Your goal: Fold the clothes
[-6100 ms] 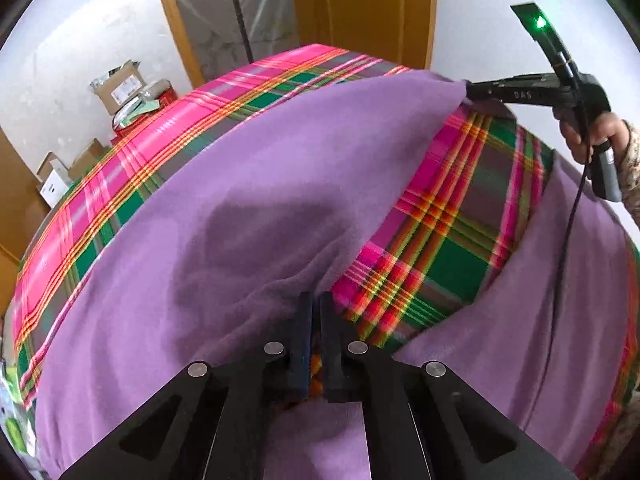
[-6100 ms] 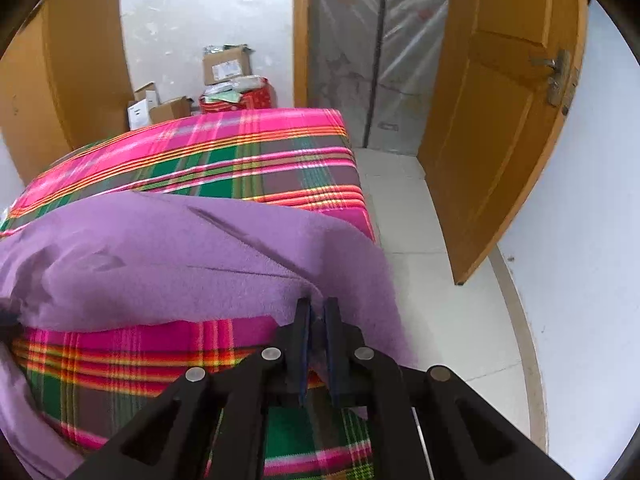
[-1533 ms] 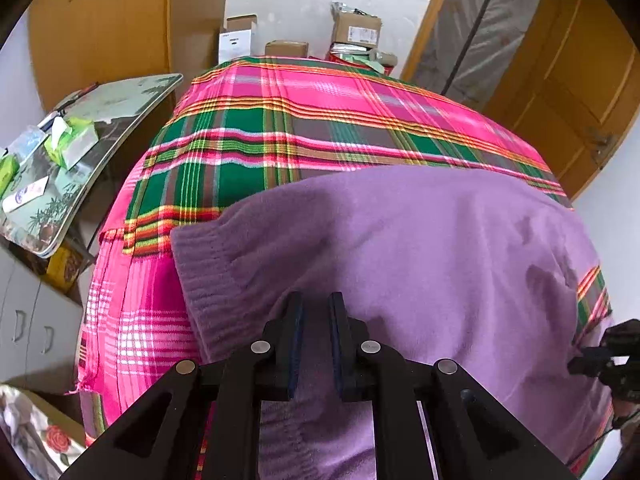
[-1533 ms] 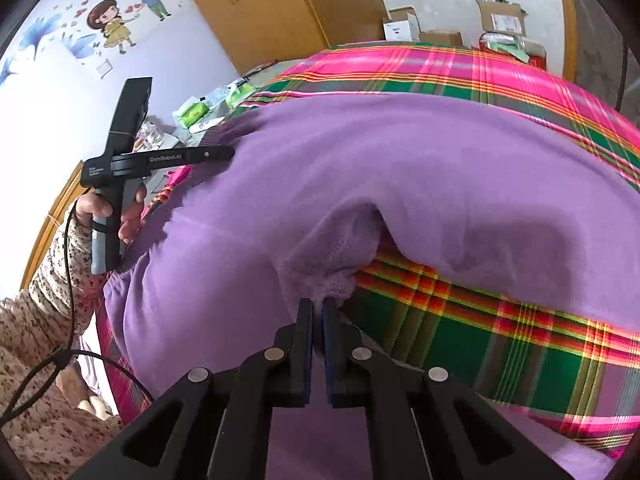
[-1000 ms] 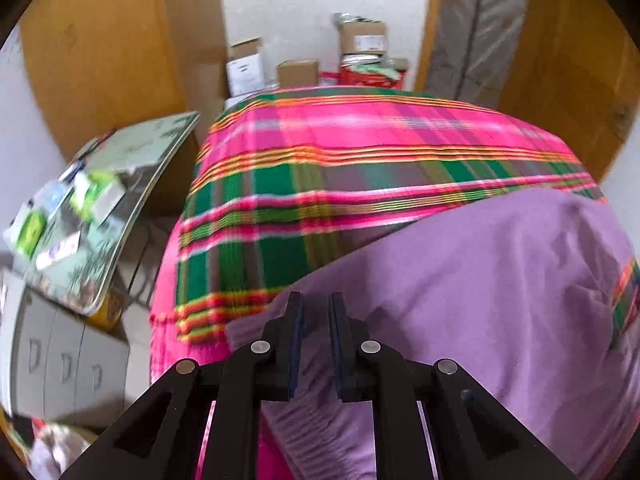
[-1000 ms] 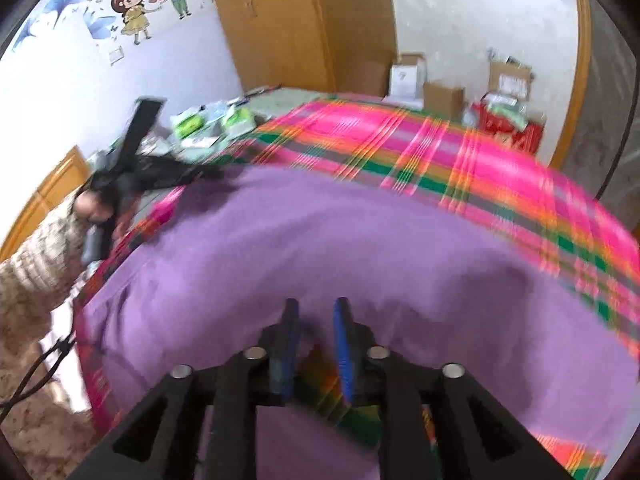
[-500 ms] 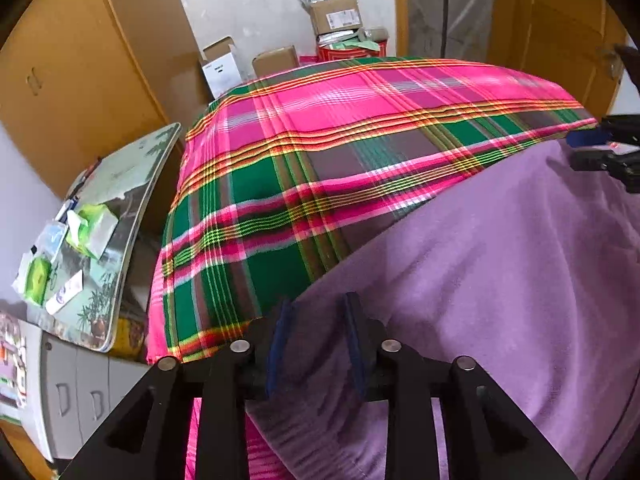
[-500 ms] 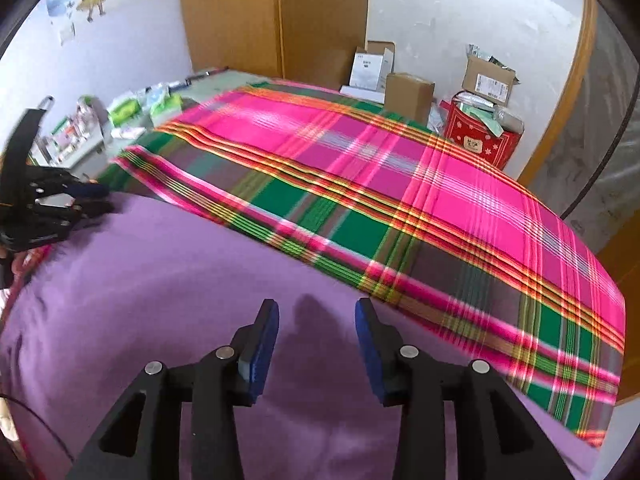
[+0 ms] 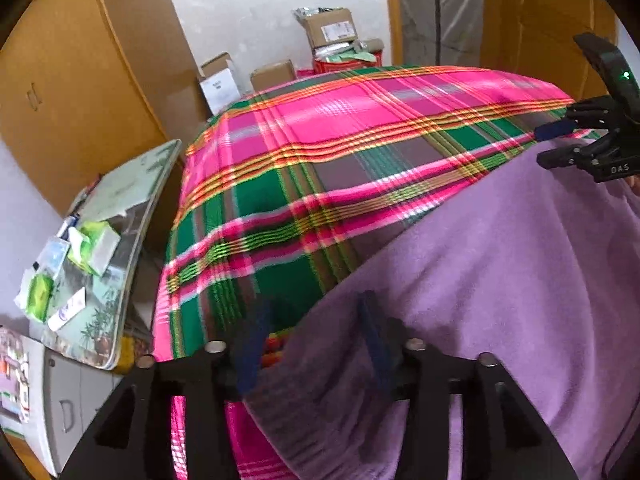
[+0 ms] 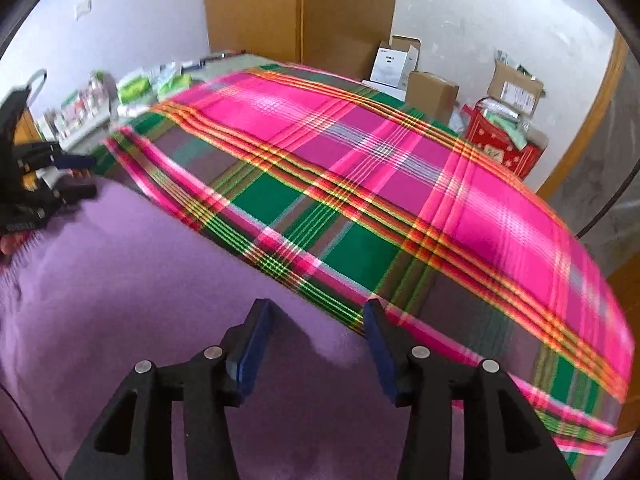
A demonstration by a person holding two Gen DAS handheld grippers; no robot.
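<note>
Opening, both sets of jaws stand fairly wide and grip nothing. The purple garment lies flat on the plaid bed, its corner between the left gripper's jaws, its edge beneath the right gripper's.

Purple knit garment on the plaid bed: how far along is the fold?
Done: the purple knit garment lies flat on the pink and green plaid bedcover, its far edge straight from one gripper to the other. In hand: nothing; the left gripper and right gripper are both opening, pads clear of the cloth. Left: probably further folds, since the garment is a broad spread; its near part is out of view.
</note>
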